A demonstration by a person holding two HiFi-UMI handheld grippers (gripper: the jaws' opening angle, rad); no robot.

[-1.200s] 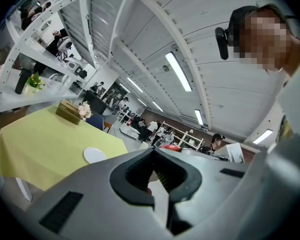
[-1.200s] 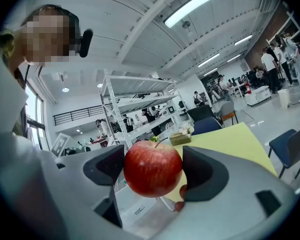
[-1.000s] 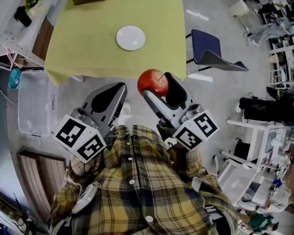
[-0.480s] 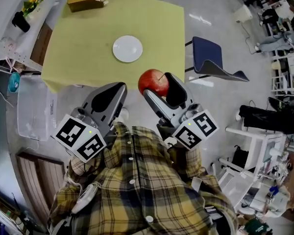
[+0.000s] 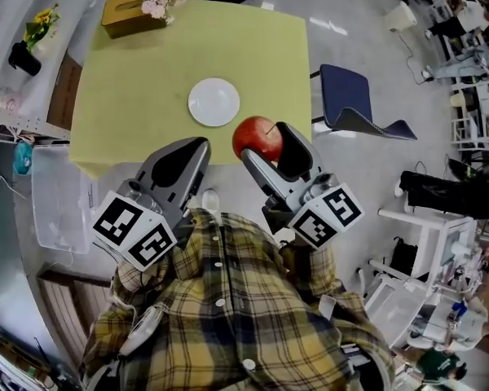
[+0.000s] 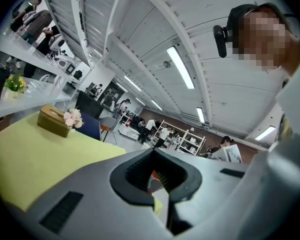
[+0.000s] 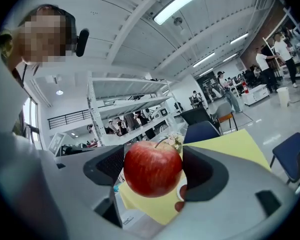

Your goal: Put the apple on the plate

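The round red apple (image 5: 257, 137) is clamped between the jaws of the right gripper (image 5: 266, 143), stem pointing up. It's just right of centre in the head view, overlapping the near edge of the table with the yellow-green cloth (image 5: 130, 88). The small round white plate (image 5: 213, 102) is bare and sits just up and to the left of the apple, around the middle of the tabletop. So I'd say the carry is forward and a bit left, then down (just my read). The left gripper (image 5: 191, 149) is below the plate, jaws pressed together with nothing between them, so the right one's clearly doing this.
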